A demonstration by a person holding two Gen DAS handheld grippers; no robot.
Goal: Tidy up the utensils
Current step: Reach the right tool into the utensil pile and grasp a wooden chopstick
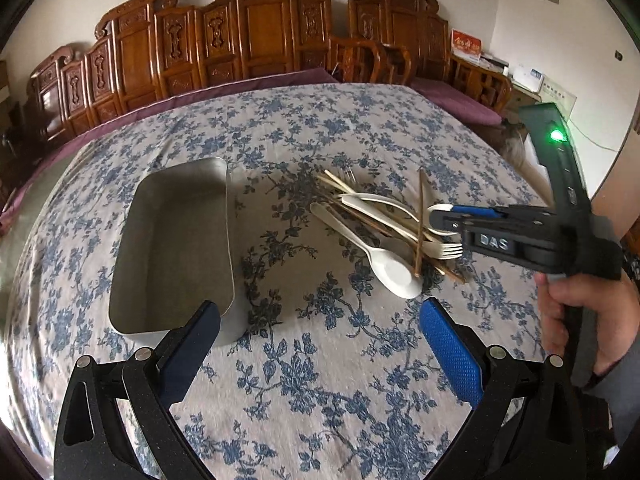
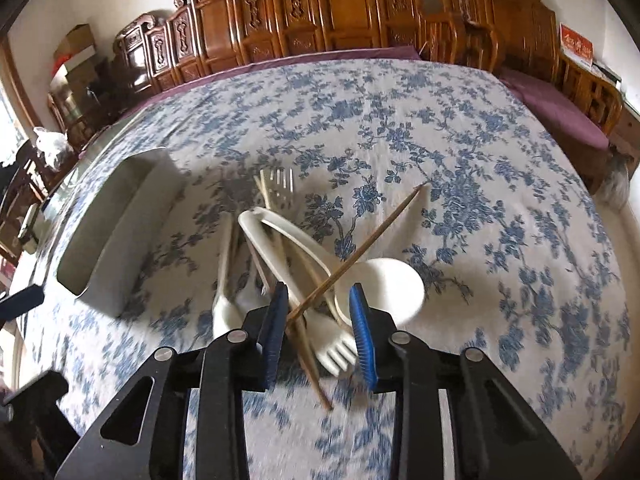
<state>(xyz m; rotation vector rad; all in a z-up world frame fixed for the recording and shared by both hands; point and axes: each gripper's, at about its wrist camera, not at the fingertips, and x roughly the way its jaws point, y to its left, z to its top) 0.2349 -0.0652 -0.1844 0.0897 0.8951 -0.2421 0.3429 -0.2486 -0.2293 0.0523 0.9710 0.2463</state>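
The right claw (image 2: pixel 318 336) straddles the utensil pile (image 1: pixel 384 224) on the worktop (image 1: pixel 320 380), half open, gripping nothing yet, probably lining up a fork (image 2: pixel 334 350). The left claw (image 1: pixel 320 320) hangs wide open beside the tin (image 1: pixel 176 248), empty.

The tin tray (image 1: pixel 172 248) is bare metal with a dull, brushed sheen, its inside smooth. The spoons (image 1: pixel 394 270) and fork (image 2: pixel 334 350) look like cream-white plastic, smooth and faintly glossy. The chopsticks (image 2: pixel 360 248) are thin wood or bamboo, matt and brown. Over the table lies a cloth (image 1: pixel 320 360), woven and matt, slightly rumpled. Each claw (image 1: pixel 320 320) is matt black plastic with blue pads (image 1: pixel 452 348), finely ribbed and rubbery.
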